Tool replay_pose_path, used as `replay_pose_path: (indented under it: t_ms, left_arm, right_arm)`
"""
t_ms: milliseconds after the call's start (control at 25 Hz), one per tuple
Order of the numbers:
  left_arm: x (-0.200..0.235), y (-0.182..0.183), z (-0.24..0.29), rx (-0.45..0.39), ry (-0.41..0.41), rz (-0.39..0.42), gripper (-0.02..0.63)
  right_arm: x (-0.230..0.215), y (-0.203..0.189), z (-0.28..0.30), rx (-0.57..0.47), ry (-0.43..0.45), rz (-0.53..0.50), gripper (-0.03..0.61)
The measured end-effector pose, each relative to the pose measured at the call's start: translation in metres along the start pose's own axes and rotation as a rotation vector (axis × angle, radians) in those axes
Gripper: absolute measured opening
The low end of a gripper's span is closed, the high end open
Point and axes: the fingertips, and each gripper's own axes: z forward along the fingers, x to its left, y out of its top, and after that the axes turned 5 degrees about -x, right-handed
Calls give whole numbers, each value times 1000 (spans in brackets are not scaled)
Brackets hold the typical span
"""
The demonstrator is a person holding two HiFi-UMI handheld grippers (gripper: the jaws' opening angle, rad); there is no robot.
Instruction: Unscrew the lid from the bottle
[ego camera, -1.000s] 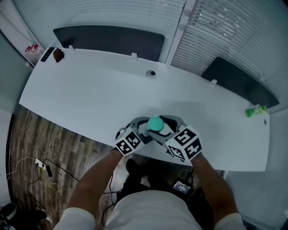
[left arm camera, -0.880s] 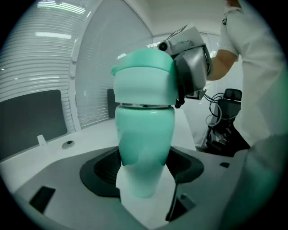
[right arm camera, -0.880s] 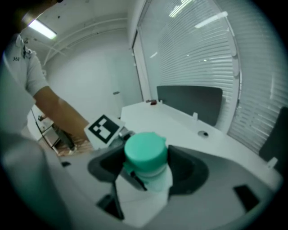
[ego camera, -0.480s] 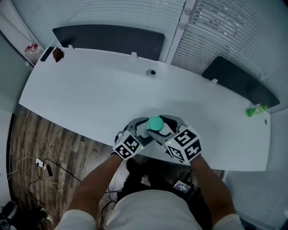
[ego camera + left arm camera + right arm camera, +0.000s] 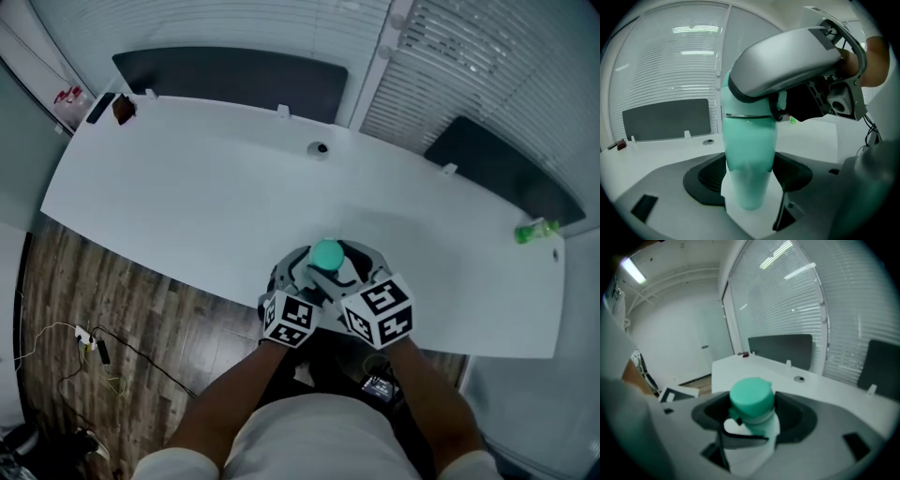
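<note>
Left tool swung inward, clamping the bottle; right gripper view shows right tool pinching lid.

**Both grippers clamped, side by side at 6 o'clock**

The left gripper has its jaws closed on the bottle body. The right gripper grips the lid from above. Both forearms reach forward, and the marker cubes nearly touch, the left at the right's 9 o'clock.
</note>
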Motion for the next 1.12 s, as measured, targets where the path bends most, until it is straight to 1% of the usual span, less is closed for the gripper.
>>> replay_pose_path:
  t_ms: [80, 280, 480, 600, 720, 800, 880, 1040, 1120]
  left_arm:
    - [0, 1, 1, -3, 4, -3, 322]
    - [2, 1, 3, -3, 33, -27, 321]
    - [2, 0, 4, -1, 52, -47, 321]
    - [2, 1, 5, -6, 55, -49, 321]
    - [1, -1, 6, -9, 31, -50, 319]
    - [0, 0, 5, -18, -13, -41, 319]
    - [-1, 3, 4, -29, -85, -23, 319]
    - [-7, 3, 2, -43, -293, 21, 319]
    - [-9, 1, 2, -32, -397, 36, 319]
  right_arm:
    - [-1, -1, 0, -3, -25, -12, 313]
    - [-1, 3, 1, -21, -117, -83, 316]
    - [-5, 8, 5, -25, -188, -96, 314]
    - [-7, 9, 7, -13, -207, -112, 313]
    - [-7, 8, 7, -20, -189, -119, 313]
    - [-5, 8, 7, -24, -158, -139, 313]
    - [-3, 8, 6, -22, -111, -161, 313]
    - [2, 7, 5, -14, 21, -206, 313]
    - [3, 6, 5, -3, 79, -231, 313]
